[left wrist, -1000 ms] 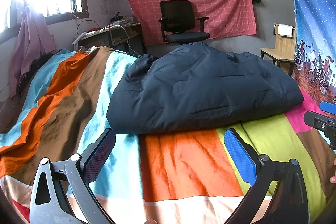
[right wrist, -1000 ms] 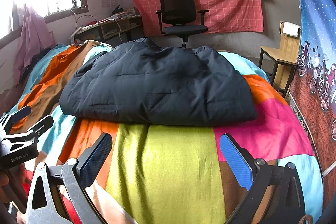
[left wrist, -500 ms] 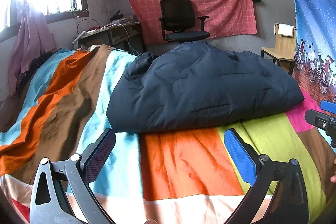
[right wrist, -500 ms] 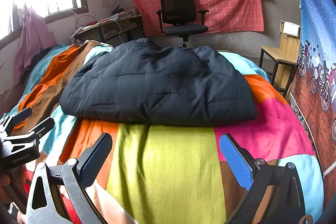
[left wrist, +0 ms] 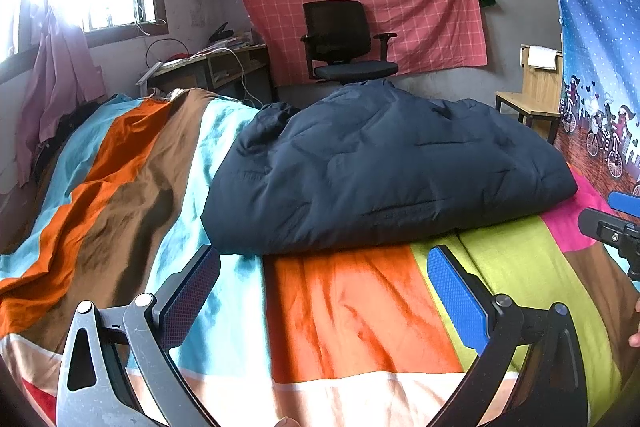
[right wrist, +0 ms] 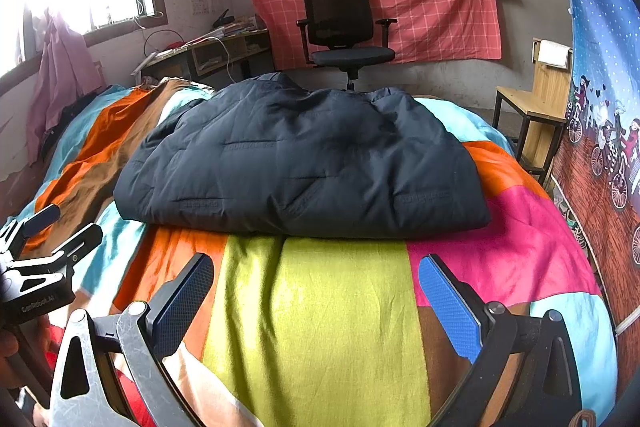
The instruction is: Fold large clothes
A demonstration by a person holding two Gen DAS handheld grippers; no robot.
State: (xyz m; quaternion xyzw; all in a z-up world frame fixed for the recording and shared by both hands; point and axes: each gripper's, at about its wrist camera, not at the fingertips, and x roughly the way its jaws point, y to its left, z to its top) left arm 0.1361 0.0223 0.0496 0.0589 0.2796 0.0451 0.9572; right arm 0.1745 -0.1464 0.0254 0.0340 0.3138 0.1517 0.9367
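Note:
A dark navy padded jacket (left wrist: 380, 167) lies folded in a thick bundle on a bed with a colourful striped sheet (left wrist: 352, 307); it also shows in the right wrist view (right wrist: 300, 167). My left gripper (left wrist: 324, 295) is open and empty, held just above the sheet, short of the jacket's near edge. My right gripper (right wrist: 316, 295) is open and empty, likewise short of the near edge. Each gripper shows at the edge of the other's view: the right one (left wrist: 616, 227), the left one (right wrist: 44, 247).
A black office chair (right wrist: 344, 27) stands beyond the bed before a red checked cloth. A cluttered desk (left wrist: 208, 67) is at the back left under the window. A wooden stool (right wrist: 532, 111) and a blue patterned curtain (right wrist: 600, 67) are on the right.
Both grippers have drifted very slightly; the jacket has not moved and both jaws stay open.

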